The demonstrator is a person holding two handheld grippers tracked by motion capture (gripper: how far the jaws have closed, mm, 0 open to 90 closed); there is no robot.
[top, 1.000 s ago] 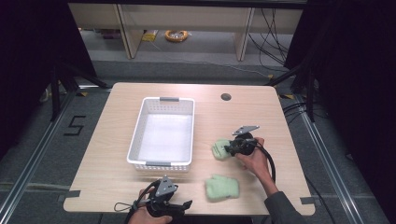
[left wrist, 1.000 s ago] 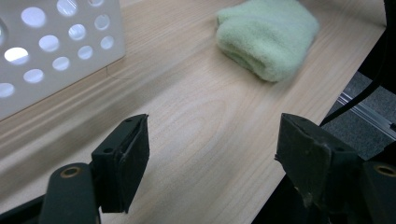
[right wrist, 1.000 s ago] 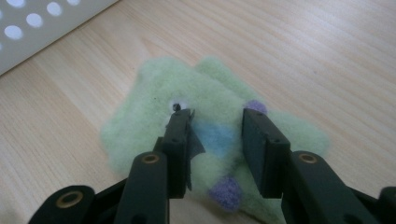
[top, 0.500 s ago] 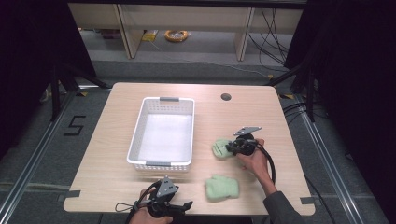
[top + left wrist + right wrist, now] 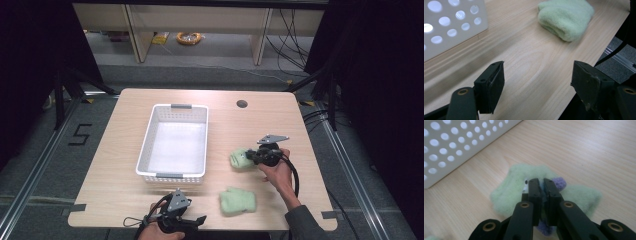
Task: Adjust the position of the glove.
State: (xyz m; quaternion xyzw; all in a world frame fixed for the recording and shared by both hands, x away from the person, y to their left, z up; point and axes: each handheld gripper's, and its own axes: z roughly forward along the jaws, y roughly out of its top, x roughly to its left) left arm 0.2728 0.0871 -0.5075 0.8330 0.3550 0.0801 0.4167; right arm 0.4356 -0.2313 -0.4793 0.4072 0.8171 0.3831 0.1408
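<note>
Green fleece, the far cloth (image 5: 511, 192) beside the white basket (image 5: 150, 145), is pinched in your just-closed right gripper (image 5: 540, 186), while your left gripper (image 5: 536, 82) stands spread over bare table (image 5: 529, 57).

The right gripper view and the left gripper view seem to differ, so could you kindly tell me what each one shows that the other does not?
Right gripper view alone: the right gripper, its jaws just closed, pinching a light green sock with a purple patch.

Left gripper view alone: the left gripper open over bare wood, a second green sock lying untouched ahead, and the table's edge.

Both: the white basket with its holed wall and the wooden table.
</note>
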